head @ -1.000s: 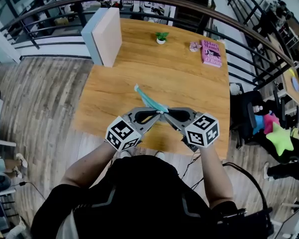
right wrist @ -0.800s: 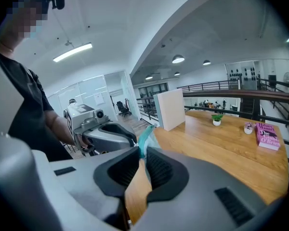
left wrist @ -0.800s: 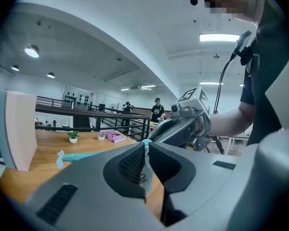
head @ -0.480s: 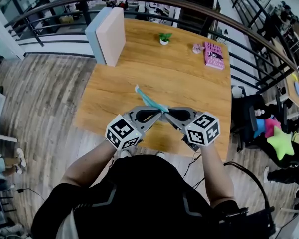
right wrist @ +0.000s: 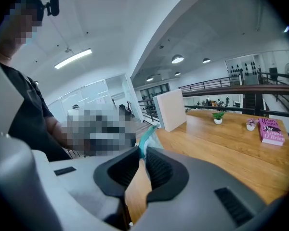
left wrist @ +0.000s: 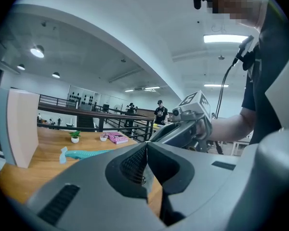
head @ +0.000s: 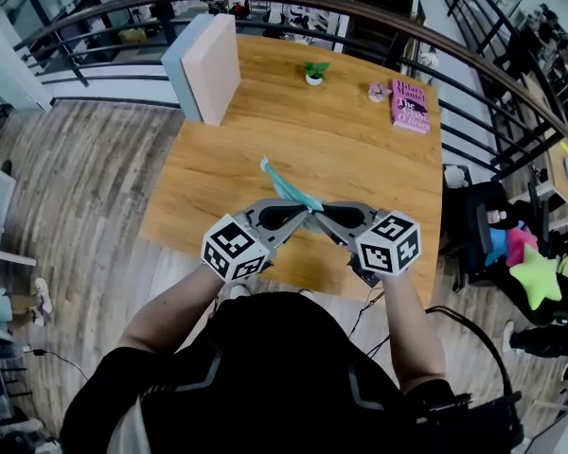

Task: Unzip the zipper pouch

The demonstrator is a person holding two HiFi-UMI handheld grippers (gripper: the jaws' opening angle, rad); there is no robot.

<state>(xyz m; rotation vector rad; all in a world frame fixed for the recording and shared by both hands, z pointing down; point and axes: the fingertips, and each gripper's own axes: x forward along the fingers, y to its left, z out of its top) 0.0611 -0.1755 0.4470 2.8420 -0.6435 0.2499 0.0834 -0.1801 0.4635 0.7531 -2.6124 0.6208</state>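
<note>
- While the right gripper (right wrist: 142, 150) pinches the near end of the teal zipper pouch (head: 289, 188), what is new on the left side?
- The left gripper (left wrist: 145, 146) has just finished closing. A second ago its fingers (left wrist: 130, 165) were a little apart; now they are pressed together. A thin pale sliver sits between them, and I judge it is the zipper pull (left wrist: 147, 177).
- Where is the pouch itself?
- It reaches from the two grippers away over the near part of the table (head: 360, 159). Whether its far end rests on the wood, I cannot tell.
- So what does this mean for the task?
- I think both holds are now made, one on the fabric and one on the pull. The zipper looks not yet opened, so drawing the pull along the pouch should come next.
</note>
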